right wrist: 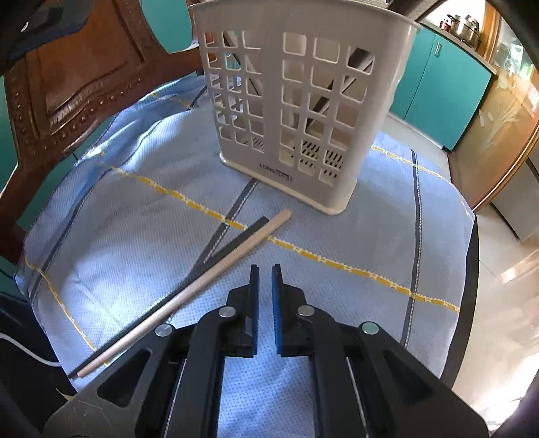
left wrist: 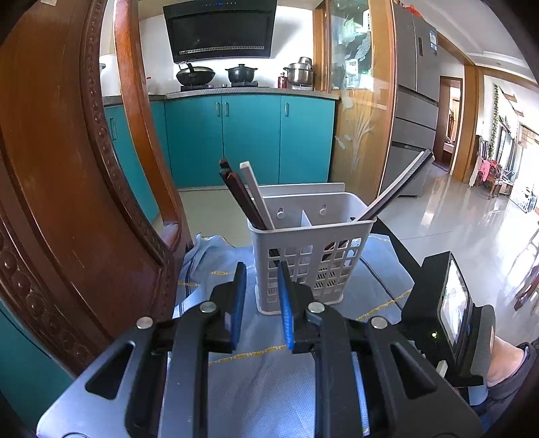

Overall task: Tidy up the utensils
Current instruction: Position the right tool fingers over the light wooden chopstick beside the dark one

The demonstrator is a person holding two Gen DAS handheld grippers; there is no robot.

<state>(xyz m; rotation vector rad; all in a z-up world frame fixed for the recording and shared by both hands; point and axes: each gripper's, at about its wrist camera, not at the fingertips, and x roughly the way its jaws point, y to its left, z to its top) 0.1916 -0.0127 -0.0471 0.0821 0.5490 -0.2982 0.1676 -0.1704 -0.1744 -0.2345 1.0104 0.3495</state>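
Set in a kitchen with teal cabinets (left wrist: 249, 138), a stove bearing pots under a black range hood (left wrist: 220, 30), a steel refrigerator (left wrist: 416, 101) and glossy floor tiles beyond. Bordered on the left by a carved wooden chair (left wrist: 67, 188), close against the work surface. Covered by a light-blue cloth (right wrist: 141, 188) with yellow and dark stripes, probably to cushion and steady what rests on it. Placed upright near the middle of the cloth: a white slotted utensil holder (right wrist: 296, 111) with two compartments, kept central so both tools can reach it. Already loaded with dark and white chopsticks (left wrist: 247, 195) leaning in the left compartment and a dark pair (left wrist: 394, 188) leaning in the right. Left to sort, by the look of it: a wooden chopstick (right wrist: 188, 293) and a dark chopstick (right wrist: 235, 242), lying side by side and touching, in front of the holder. Left gripper (left wrist: 261, 303) released, jaws apart, empty, aimed at the holder front. Right gripper (right wrist: 265, 296) nearly closed with a narrow gap, grasping nothing, poised just beside the loose pair, likely for the next pickup.
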